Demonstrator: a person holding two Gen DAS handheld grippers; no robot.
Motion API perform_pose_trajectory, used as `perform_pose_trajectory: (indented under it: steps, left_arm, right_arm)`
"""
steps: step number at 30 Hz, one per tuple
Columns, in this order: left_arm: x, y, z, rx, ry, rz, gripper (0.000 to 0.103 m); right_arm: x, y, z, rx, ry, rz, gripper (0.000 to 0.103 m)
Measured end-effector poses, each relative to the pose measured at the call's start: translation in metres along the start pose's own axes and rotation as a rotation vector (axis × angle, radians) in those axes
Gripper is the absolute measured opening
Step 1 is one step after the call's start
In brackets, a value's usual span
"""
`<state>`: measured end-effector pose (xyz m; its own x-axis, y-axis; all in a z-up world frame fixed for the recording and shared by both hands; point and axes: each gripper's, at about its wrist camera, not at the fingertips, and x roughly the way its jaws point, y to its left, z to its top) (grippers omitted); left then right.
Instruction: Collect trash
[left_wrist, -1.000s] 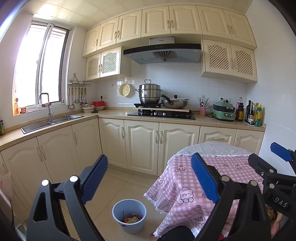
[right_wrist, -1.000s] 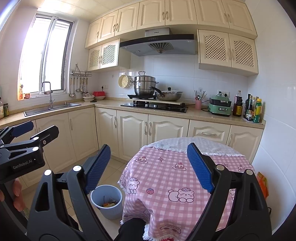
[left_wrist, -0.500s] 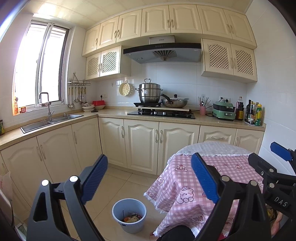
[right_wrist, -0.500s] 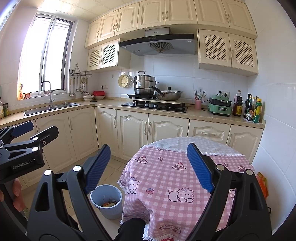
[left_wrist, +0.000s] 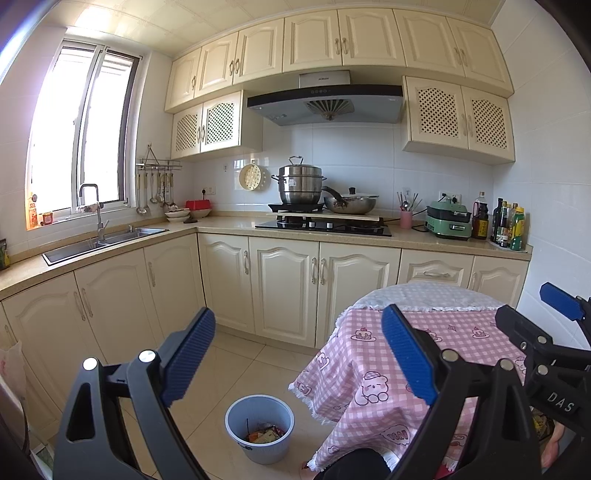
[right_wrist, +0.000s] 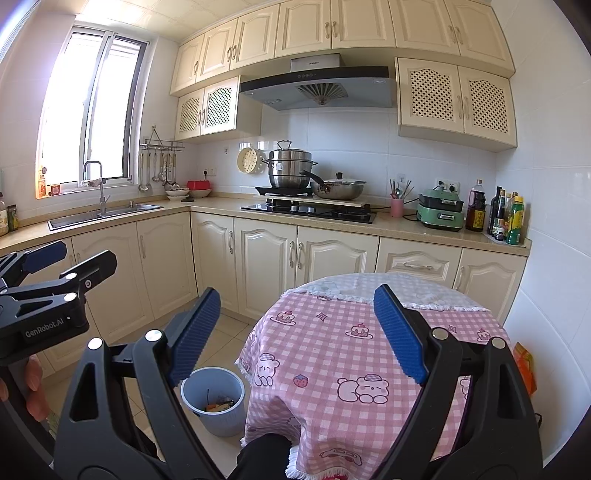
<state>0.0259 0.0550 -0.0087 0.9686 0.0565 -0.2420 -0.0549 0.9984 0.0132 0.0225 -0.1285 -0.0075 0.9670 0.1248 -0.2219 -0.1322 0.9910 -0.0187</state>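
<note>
Honestly, nothing has changed in the last second: you hold both grippers at the same height, and the view is the same. Your left gripper (left_wrist: 297, 354) and right gripper (right_wrist: 297, 332) have jaws wide apart and hold nothing. The bin (left_wrist: 259, 428) stands on the floor beside the table (right_wrist: 369, 332), with trash (left_wrist: 265, 434) already inside. No loose trash shows on the cloth.

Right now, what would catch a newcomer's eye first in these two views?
Probably the round table with its pink checked tablecloth, low and right of centre, nothing visibly lying on top. Beside it on the floor stands a pale blue trash bin with wrappers already inside. The left gripper and right gripper frame both views, wide open and empty.
</note>
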Motion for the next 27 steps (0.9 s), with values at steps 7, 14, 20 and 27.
perform_pose_trajectory:
  steps: [7,14,20,27]
  left_arm:
    - [0.001,0.0,-0.0014,0.0,0.004,0.003,0.09]
    - [0.0036,0.0004,-0.0023,-0.001,0.012,0.007,0.09]
    - [0.0038,-0.0001,-0.0036,0.0,0.019,0.011,0.09]
    - [0.0051,-0.0007,-0.0051,0.003,0.03,0.016,0.09]
  right_arm:
    - [0.0027,0.0004,-0.0007,-0.001,0.003,0.003,0.084]
    - [0.0057,-0.0003,-0.0015,-0.001,0.008,0.005,0.084]
    - [0.0072,-0.0011,-0.0044,0.003,0.013,0.005,0.084]
    - [0.0096,-0.0005,-0.007,0.003,0.02,0.004,0.084]
